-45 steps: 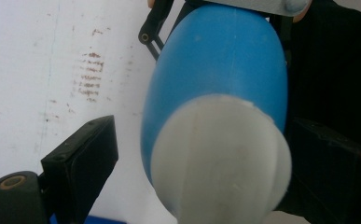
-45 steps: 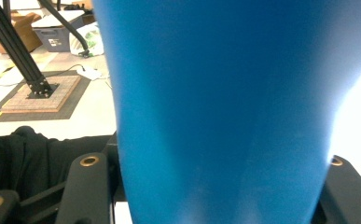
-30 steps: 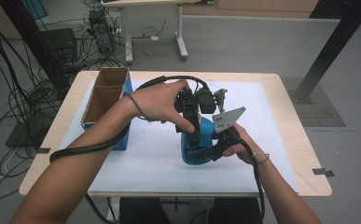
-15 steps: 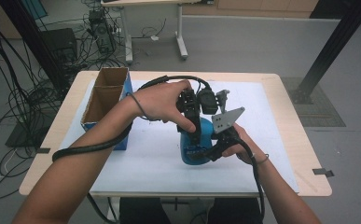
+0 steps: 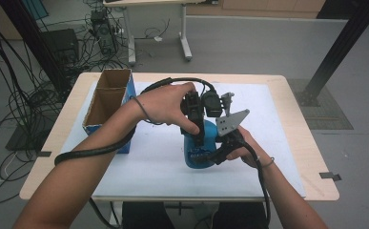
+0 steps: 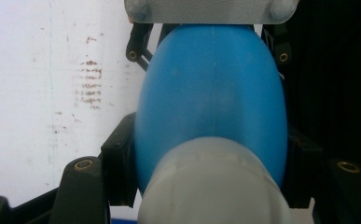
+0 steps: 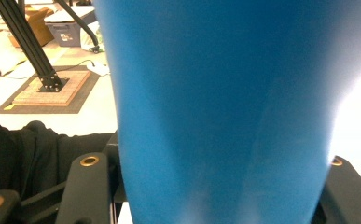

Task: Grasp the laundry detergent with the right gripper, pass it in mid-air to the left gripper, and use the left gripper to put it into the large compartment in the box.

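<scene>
Bottle (image 5: 200,148) clamped by right gripper (image 5: 219,153); left gripper (image 5: 199,136) just closed on its top. I twist gently, keeping base steady.

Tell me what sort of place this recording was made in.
Most likely a lab or workshop set up for recording handling work. Bundles of cables sprawl over the grey floor, a black metal frame post stands on a base beside the table, and another desk's legs stand behind.

I see a blue plastic bottle (image 5: 199,148) with a pale translucent cap (image 6: 213,186), standing on the white mat, clamped between my left gripper's (image 5: 197,136) jaws from above and my right gripper's (image 5: 215,155) jaws from its side.
</scene>
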Motion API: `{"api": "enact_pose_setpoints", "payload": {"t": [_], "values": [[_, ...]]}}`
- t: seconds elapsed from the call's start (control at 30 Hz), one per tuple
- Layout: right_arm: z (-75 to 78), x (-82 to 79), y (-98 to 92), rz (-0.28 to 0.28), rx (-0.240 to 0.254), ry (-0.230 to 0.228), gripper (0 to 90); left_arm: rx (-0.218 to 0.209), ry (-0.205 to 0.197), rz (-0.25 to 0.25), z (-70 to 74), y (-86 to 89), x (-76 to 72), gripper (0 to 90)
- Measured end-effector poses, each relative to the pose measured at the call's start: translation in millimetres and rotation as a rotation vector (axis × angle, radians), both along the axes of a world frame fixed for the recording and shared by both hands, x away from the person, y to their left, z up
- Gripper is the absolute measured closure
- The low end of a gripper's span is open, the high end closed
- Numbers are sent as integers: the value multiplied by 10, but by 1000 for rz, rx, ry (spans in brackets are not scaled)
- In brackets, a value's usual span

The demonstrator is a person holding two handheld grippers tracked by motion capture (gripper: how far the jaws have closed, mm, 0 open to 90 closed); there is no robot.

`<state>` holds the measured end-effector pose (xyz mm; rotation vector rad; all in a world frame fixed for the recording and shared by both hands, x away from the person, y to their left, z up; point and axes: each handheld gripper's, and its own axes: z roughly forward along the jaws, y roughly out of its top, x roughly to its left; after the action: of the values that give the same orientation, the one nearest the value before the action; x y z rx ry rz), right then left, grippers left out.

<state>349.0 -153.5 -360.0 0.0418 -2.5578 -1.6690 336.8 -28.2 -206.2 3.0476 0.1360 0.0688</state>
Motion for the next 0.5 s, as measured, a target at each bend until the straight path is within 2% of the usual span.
{"api": "enact_pose_setpoints", "payload": {"t": [0.23, 0.5], "values": [[-4, 1, 8, 2, -4, -3, 416, 19, 5, 15, -5, -6, -5, 373], [-3, -2, 6, 1, 5, 1, 417, 10, 10, 23, 1, -3, -2, 373]]}}
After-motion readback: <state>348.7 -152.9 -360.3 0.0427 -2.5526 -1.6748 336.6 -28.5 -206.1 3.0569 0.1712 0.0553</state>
